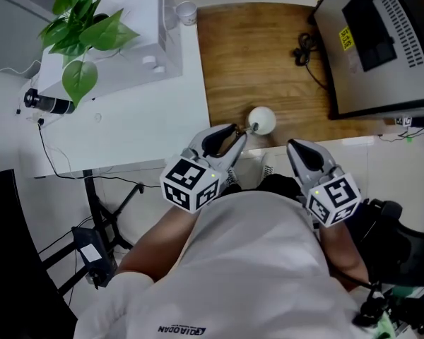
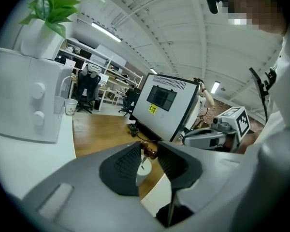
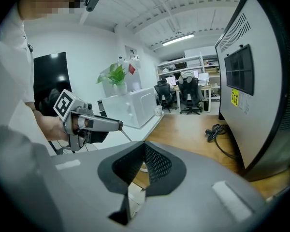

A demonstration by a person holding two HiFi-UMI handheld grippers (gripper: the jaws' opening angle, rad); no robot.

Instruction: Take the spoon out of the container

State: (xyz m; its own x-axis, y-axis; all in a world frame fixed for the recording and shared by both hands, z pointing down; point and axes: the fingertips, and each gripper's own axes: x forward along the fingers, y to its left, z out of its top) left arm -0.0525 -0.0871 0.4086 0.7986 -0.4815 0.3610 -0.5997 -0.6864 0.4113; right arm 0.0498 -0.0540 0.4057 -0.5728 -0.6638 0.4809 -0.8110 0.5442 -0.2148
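White shirt [image 1: 254,260] of the person fills the near part of the head view. Both grippers are held just ahead of it, above the near edges of the tables.

Left gripper [image 1: 237,133]: jaws apart, gripping nothing. Its tips point at the container from the near left and stop just short of it.

Right gripper [image 1: 292,145]: jaws closed tip to tip, nothing between them. It sits near and to the right of the container, apart from it.

Container [image 1: 263,120]: white and round, on the wood table [image 1: 254,55]. It stands close to that table's near edge and near the seam with the white table [image 1: 141,126] at left.

Spoon [image 2: 148,151]: brown handle, standing in the container. In the left gripper view it shows through the gap between the pads, beyond them.

Open room: bare wood runs from the container to the far edge. The only thing lying on it is a coiled cable [image 1: 305,48] at far right.

Right boundary: a large grey cabinet [image 1: 381,41], well apart from the container.

White table, far left: a white box [image 1: 127,41], a plant [image 1: 81,27] and a paper cup [image 1: 186,13]. The near half is bare.
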